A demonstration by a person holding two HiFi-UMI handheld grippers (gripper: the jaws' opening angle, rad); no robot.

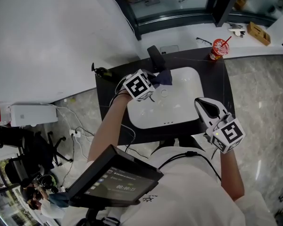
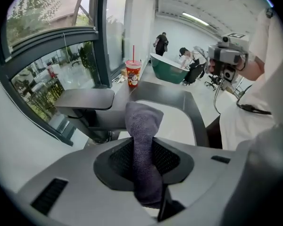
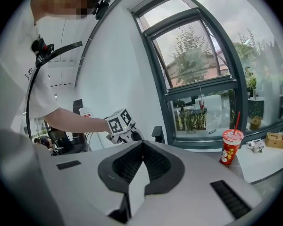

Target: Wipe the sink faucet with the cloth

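Note:
A black faucet (image 1: 155,57) stands at the back rim of the white sink (image 1: 185,111). In the left gripper view its flat spout (image 2: 85,99) lies just left of and beyond the jaws. My left gripper (image 1: 156,80) is shut on a dark grey-purple cloth (image 1: 165,76), which it holds against the faucet's base on the right. The cloth (image 2: 143,126) sticks up out of the jaws in a folded wad. My right gripper (image 1: 201,103) hovers over the sink's front right corner, shut with nothing in it. From there the left gripper's marker cube (image 3: 119,122) shows beside the faucet (image 3: 158,133).
The sink is set in a black counter (image 1: 113,98) below a curved window. A red cup with a straw (image 1: 219,49) stands on the white ledge at the back right, with small items beside it. Cables and a white box (image 1: 30,114) lie on the floor at left.

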